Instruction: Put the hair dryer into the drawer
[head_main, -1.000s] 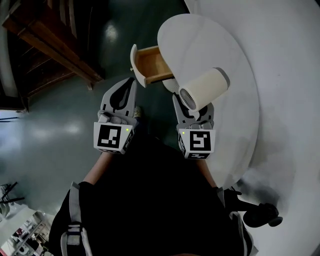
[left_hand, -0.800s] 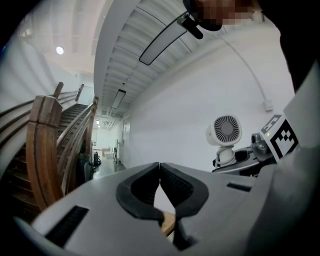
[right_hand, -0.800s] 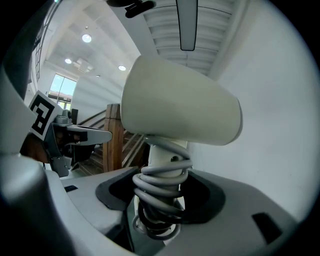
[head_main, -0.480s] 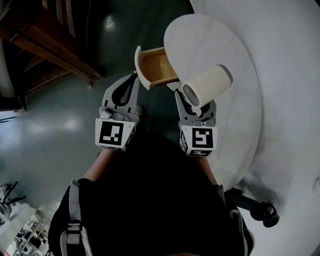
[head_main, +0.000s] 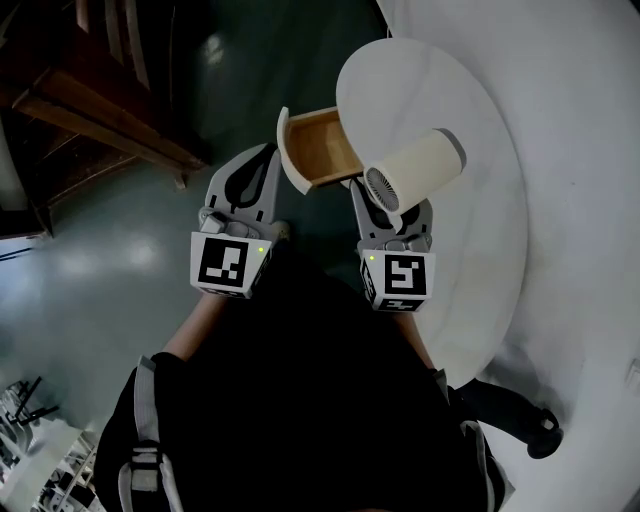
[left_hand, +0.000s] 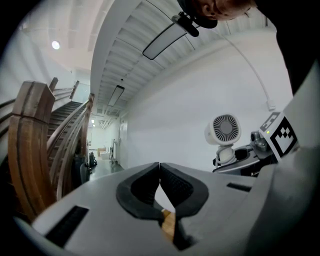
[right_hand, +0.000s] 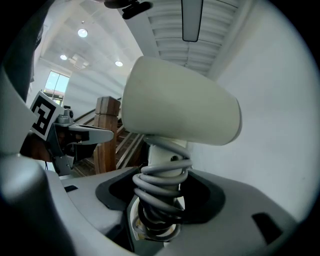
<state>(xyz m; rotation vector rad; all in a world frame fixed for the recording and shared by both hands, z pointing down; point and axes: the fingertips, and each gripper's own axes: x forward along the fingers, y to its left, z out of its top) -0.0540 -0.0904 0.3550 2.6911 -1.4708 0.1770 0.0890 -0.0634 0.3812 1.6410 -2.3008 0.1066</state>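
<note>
1. At the upper centre of the head view, the hair dryer (head_main: 415, 168) is being held over the edge of the white table (head_main: 480, 270). It is just right of the open drawer (head_main: 318, 145) and not yet inside it.
2. Risk: the barrel is being presented crosswise to the narrow drawer, so it could probably catch on the rim.
3. Risk: the grip is being taken on the cord (right_hand: 160, 185) coiled round the handle, so the dryer may twist or slip.
4. Right gripper (head_main: 390, 205): its jaws are being clamped wide on that handle, and it is pointing up-frame and slightly downward.
5. Left gripper (head_main: 255, 170): its jaws are being held together and empty, beside the drawer front.
</note>
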